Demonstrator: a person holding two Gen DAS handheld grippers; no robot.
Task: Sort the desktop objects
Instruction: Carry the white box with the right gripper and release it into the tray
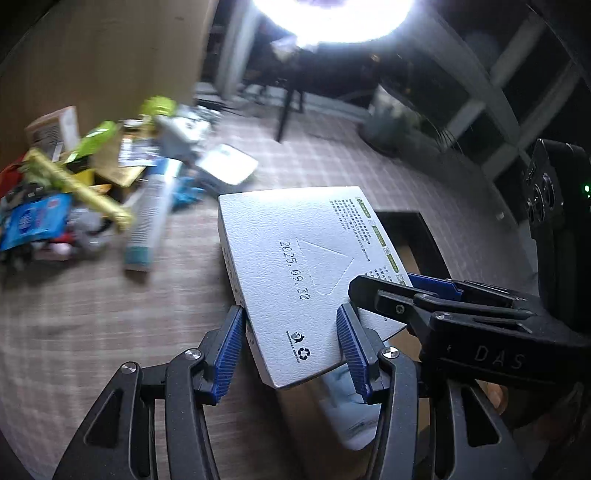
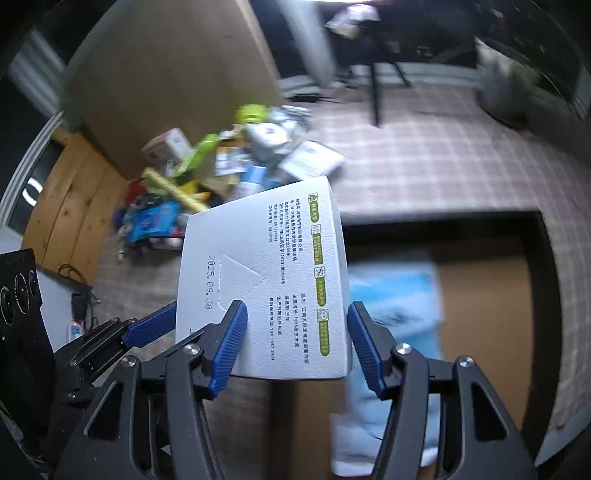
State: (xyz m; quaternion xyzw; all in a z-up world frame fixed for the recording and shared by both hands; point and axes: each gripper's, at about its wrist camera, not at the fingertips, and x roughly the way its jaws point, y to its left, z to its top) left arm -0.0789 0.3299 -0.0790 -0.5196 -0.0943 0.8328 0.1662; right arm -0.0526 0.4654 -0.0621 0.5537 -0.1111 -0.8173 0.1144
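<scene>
White textured carton [image 1: 291, 266], flat and rectangular, printed with a date stamp, a recycling mark and green-labelled text; carried in the air between both grippers, above the near edge of the worktop [image 1: 110, 314].

Left gripper [image 1: 291, 350]: black frame, blue ribbed pads. Jaws clamped across the carton's near corner, one pad on each of its long edges.

Right gripper [image 2: 297, 343]: same build. Jaws clamped across the carton's other near end, the left pad lying on its printed face, the right pad against its side edge. In the left wrist view this gripper enters from the right, its blue fingers [image 1: 436, 284] meeting the carton's edge.

Black-rimmed cardboard box [image 2: 480, 295], open-topped, directly beneath and beyond the carton; a pale blue packet [image 2: 395, 295] lies inside, blurred.

Checked cloth covers the worktop, pinkish with pale lines.

Heap of mixed items [image 1: 85, 192], further off to the left, well apart from the carton:
- blue pouch [image 1: 35, 221], at the heap's near left
- yellow-gold stick pack [image 1: 81, 188], lying diagonally
- long white tube with teal end [image 1: 147, 225], pointing towards the viewer
- flat white packet [image 1: 229, 166], at the heap's right edge
- lime-green packs [image 1: 99, 136], at the back
- other pieces too blurred to name

Large brown cardboard panel [image 1: 110, 55] standing behind the heap.

Bright lamp [image 1: 332, 14] at the far top; dark window frames to the right.
</scene>
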